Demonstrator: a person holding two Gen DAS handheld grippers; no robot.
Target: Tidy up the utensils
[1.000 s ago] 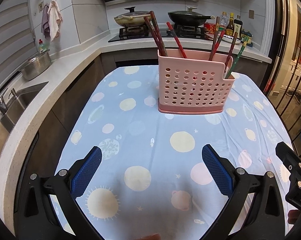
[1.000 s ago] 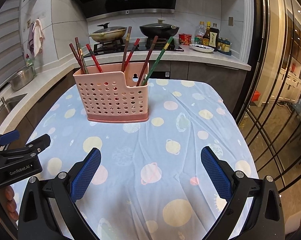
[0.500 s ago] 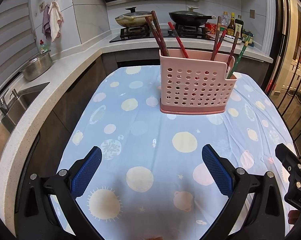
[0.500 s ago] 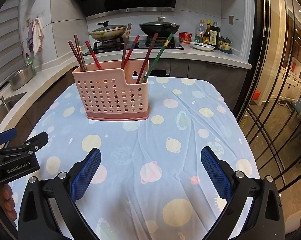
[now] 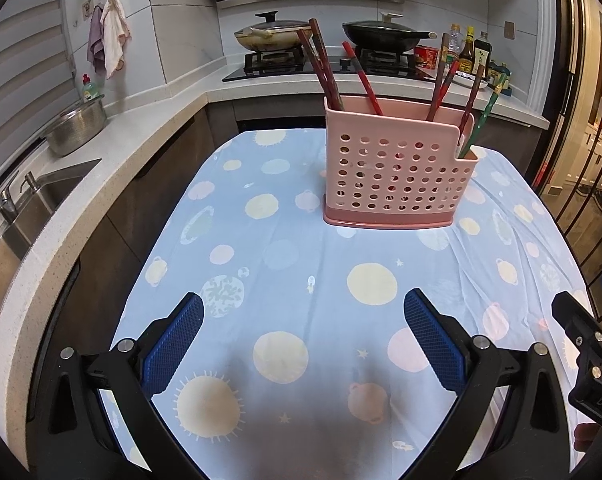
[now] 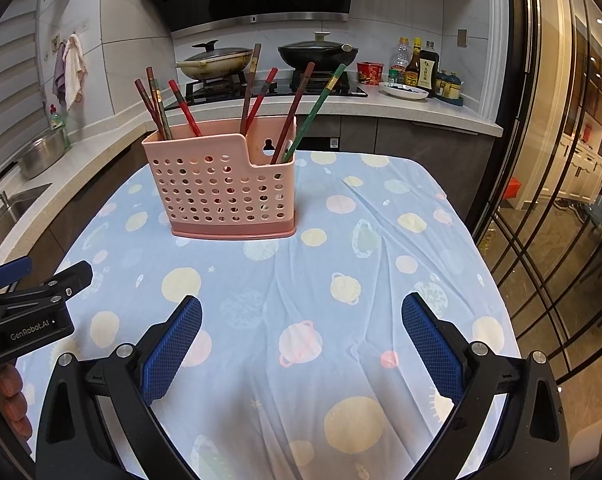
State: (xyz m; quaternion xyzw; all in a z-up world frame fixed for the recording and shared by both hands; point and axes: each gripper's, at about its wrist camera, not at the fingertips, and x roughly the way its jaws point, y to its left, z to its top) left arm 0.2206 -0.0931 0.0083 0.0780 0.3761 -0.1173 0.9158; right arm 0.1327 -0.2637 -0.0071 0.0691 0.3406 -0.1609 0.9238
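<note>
A pink perforated utensil holder stands upright on the far half of the table. Several chopsticks lean in it: dark red ones at its left end, brown and red ones in the middle, a green one in the lower right compartment. My left gripper is open and empty, low over the near table. My right gripper is also open and empty, beside the left one. Both sit well short of the holder.
A blue tablecloth with planet prints covers the table. Behind it a counter carries a stove with two pans and sauce bottles. A sink and steel bowl lie left. Glass doors stand right.
Both views have drifted slightly, the holder shifting a little in frame. Both grippers stay open and empty, and the chopsticks stand as before.
</note>
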